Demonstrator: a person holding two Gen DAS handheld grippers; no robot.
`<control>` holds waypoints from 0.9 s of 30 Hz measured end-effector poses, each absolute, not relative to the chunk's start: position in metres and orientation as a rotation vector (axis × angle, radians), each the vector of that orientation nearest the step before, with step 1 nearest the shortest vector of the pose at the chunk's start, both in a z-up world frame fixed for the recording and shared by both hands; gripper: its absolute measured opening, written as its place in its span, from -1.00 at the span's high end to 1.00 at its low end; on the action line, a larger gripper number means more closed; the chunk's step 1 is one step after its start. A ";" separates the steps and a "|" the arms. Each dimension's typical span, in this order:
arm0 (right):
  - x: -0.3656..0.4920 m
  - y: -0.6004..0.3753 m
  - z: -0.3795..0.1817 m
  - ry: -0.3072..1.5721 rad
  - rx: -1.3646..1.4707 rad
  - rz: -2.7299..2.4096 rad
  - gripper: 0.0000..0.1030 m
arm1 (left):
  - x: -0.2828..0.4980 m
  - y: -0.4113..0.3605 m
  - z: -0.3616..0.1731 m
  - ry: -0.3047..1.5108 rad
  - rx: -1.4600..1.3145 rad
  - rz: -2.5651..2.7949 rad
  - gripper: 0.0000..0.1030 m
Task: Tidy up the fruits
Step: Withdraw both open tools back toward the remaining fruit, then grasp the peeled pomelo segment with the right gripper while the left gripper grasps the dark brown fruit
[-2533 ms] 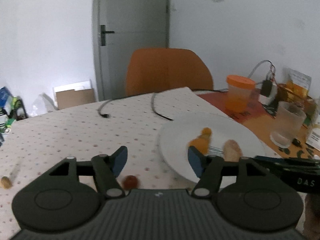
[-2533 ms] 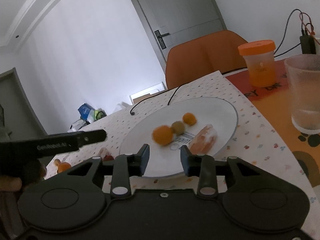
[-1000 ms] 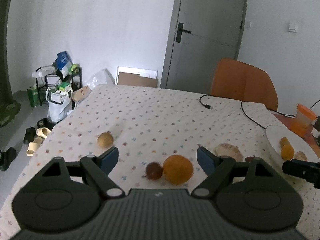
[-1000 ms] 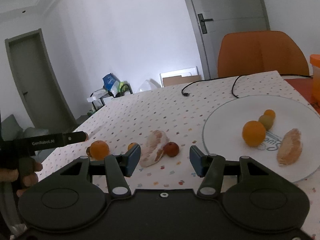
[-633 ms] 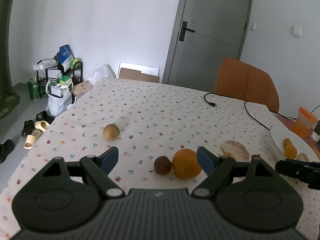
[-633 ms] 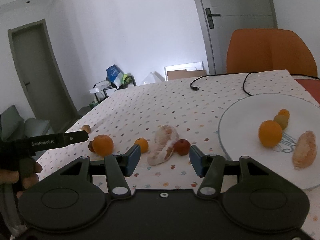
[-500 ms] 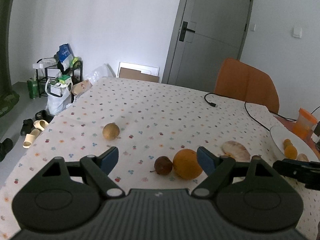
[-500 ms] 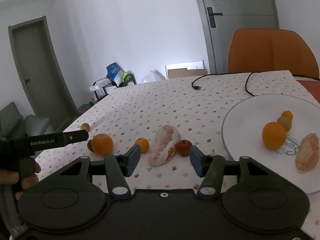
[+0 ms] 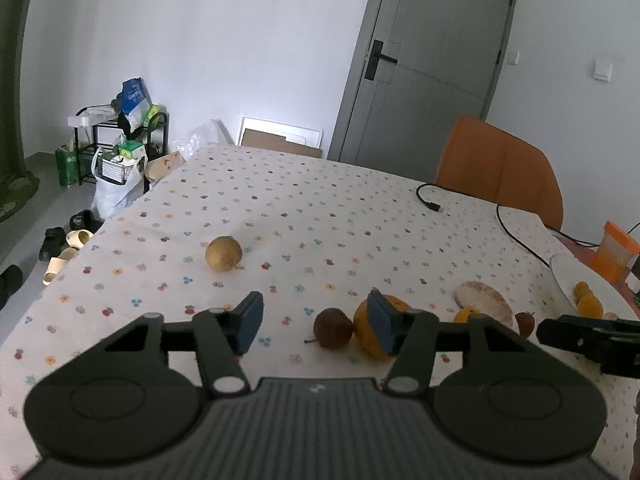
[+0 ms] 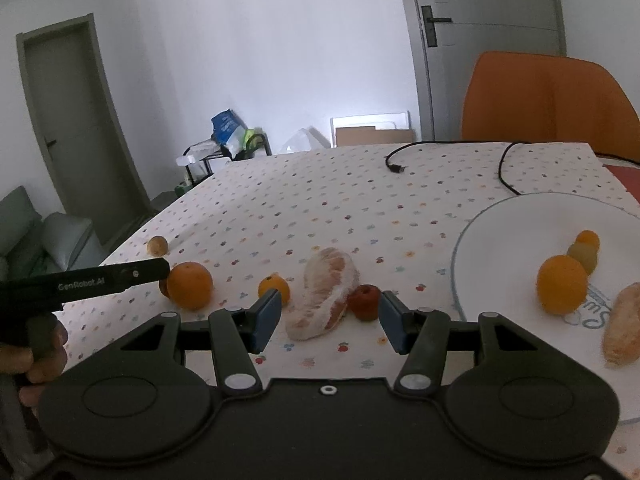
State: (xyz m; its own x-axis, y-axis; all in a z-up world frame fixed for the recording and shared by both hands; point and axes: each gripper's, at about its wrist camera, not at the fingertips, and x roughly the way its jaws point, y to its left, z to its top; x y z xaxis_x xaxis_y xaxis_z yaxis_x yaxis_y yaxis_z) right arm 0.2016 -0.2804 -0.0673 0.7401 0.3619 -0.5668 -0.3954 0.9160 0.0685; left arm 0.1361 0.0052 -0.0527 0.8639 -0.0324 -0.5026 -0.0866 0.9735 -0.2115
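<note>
Right wrist view: the right gripper (image 10: 326,318), jaws spread wide and empty, hovers above a dotted tablecloth (image 10: 320,200), framing a peeled pomelo segment (image 10: 324,292) and a small red fruit (image 10: 364,302) touching its right side. Left of these lie a small orange (image 10: 274,287) and a larger orange (image 10: 189,285), the latter just beside the left gripper (image 10: 84,282). At right, a white plate (image 10: 500,232) holds an orange (image 10: 561,285), two smaller fruits and another peeled segment (image 10: 622,328).

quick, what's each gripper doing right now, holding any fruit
Left gripper: open, holding nothing.
Right gripper: open, holding nothing.
</note>
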 end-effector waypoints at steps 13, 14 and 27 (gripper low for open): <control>0.207 -0.260 -0.077 0.636 -0.093 0.442 -0.06 | 0.132 0.011 -0.058 0.526 -0.251 0.005 0.23; 0.207 -0.258 -0.078 0.639 -0.096 0.443 -0.06 | 0.132 0.011 -0.059 0.532 -0.252 -0.005 0.23; 0.221 -0.244 -0.090 0.676 -0.137 0.406 -0.08 | 0.137 0.018 -0.067 0.564 -0.292 -0.018 0.24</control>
